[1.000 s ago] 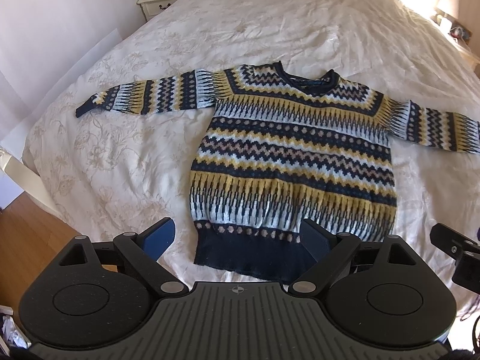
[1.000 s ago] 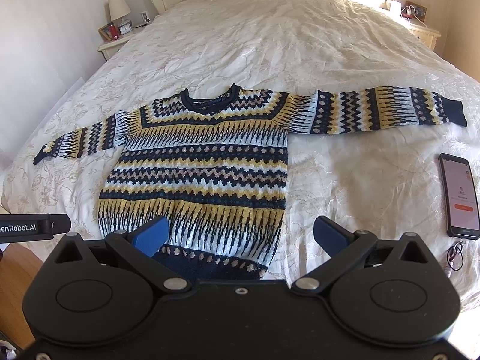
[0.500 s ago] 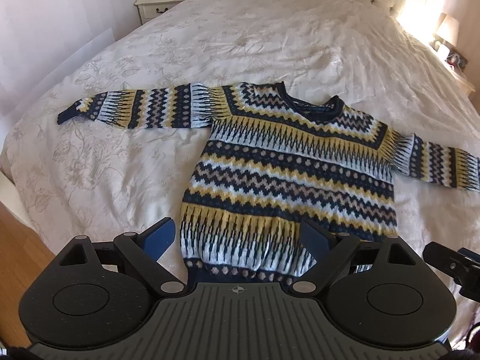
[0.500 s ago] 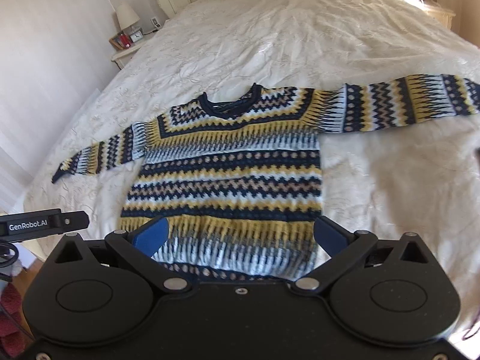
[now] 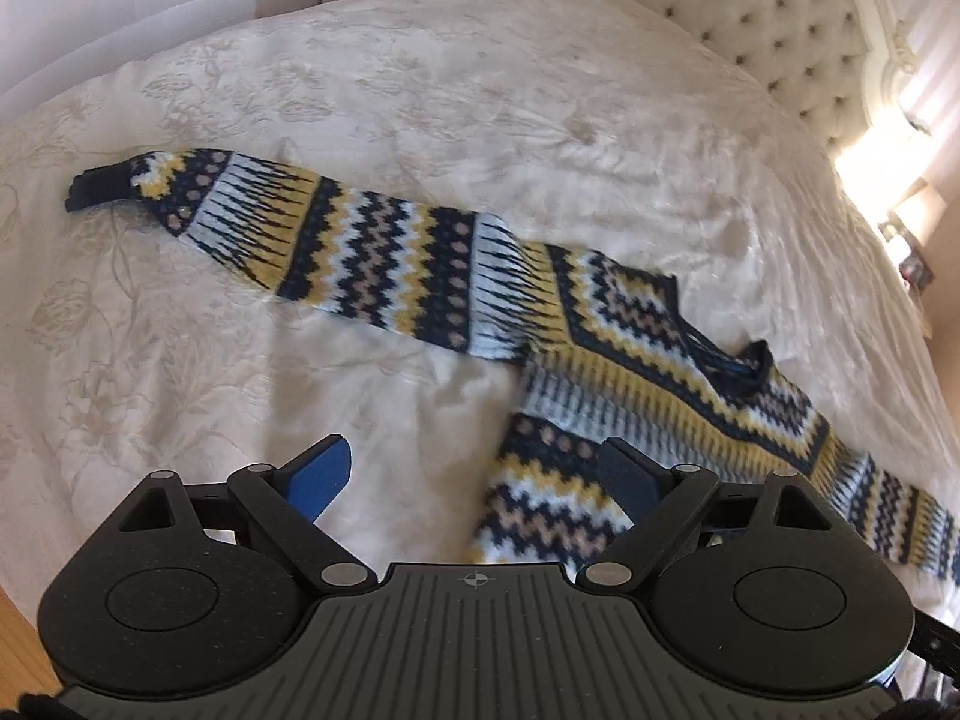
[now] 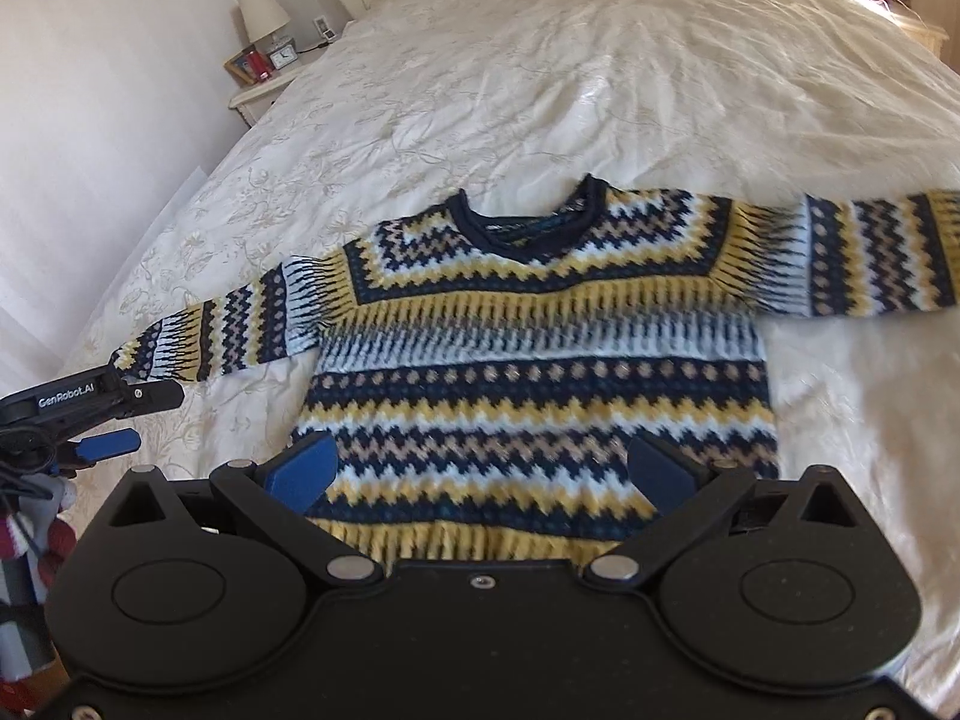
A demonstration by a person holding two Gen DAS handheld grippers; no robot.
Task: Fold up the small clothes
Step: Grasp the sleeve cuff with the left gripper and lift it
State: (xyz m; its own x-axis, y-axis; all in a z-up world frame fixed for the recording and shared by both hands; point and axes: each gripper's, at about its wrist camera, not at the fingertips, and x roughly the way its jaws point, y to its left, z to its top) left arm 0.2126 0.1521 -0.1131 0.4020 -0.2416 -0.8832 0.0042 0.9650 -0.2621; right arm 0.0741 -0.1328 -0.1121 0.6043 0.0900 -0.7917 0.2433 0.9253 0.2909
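A knitted sweater (image 6: 540,372) with navy, yellow and white zigzag bands lies flat on the white bedspread (image 6: 540,90), both sleeves stretched out sideways. In the left wrist view its left sleeve (image 5: 336,252) runs across the middle, the navy cuff (image 5: 96,189) at the far left. My left gripper (image 5: 474,477) hangs open above the bedspread just below the armpit, its right finger over the sweater's body (image 5: 600,420). My right gripper (image 6: 483,471) is open above the lower chest, with nothing held. The left gripper (image 6: 90,414) also shows at the left edge of the right wrist view.
A tufted headboard (image 5: 750,18) stands at the bed's far end. A nightstand (image 6: 264,87) with a lamp, a clock and a picture frame is on the left side. Wooden floor (image 5: 18,660) shows past the bed's near left corner.
Both grippers moved forward over the bed and lower. The left one swung left and rolled, so the left sleeve now fills its view. The phone has left the right view.
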